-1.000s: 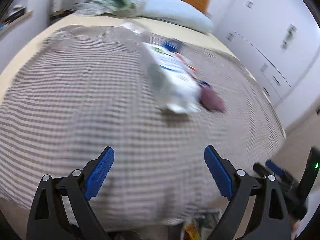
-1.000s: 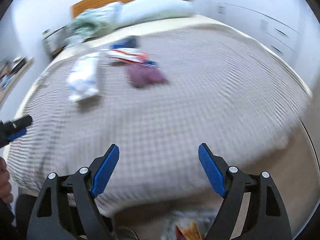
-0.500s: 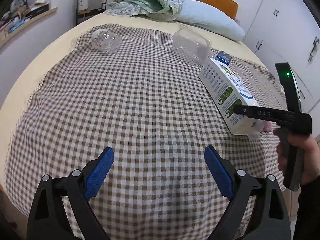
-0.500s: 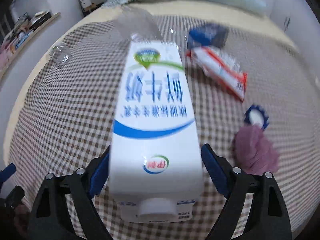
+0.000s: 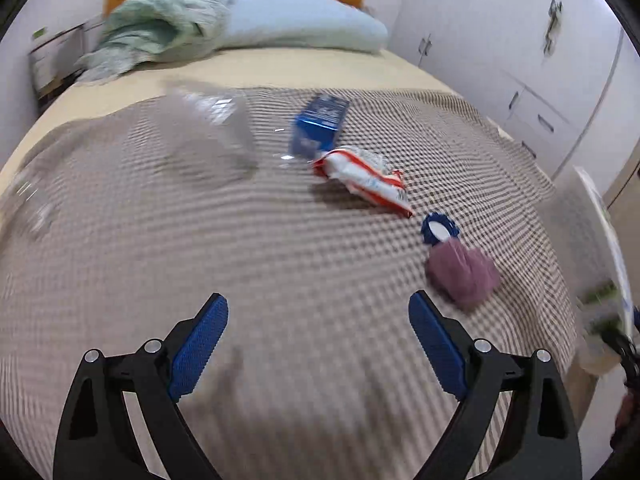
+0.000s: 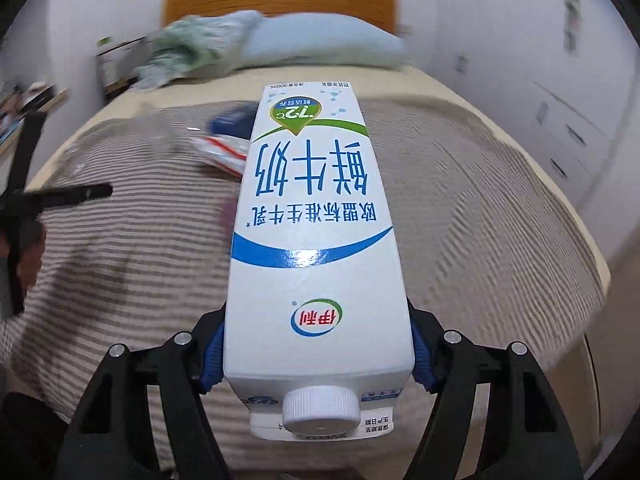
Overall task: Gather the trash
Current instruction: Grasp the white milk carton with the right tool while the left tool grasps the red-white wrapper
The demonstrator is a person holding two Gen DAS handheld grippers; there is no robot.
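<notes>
Between the right gripper (image 6: 316,354) pads sits a clamped "鲜牛奶" milk carton (image 6: 316,240); left gripper (image 5: 318,336) gapes empty.

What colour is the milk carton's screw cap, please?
White; the cap shows best in the right wrist view.

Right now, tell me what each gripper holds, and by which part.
The right gripper clamps the milk carton across its two side faces, close to the capped end. The left gripper is open and holds nothing.

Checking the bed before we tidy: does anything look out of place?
Yes: litter on the checked blanket: a blue box, red-and-white wrapper and crumpled purple wad. The right claw grips a capped milk carton.
</notes>
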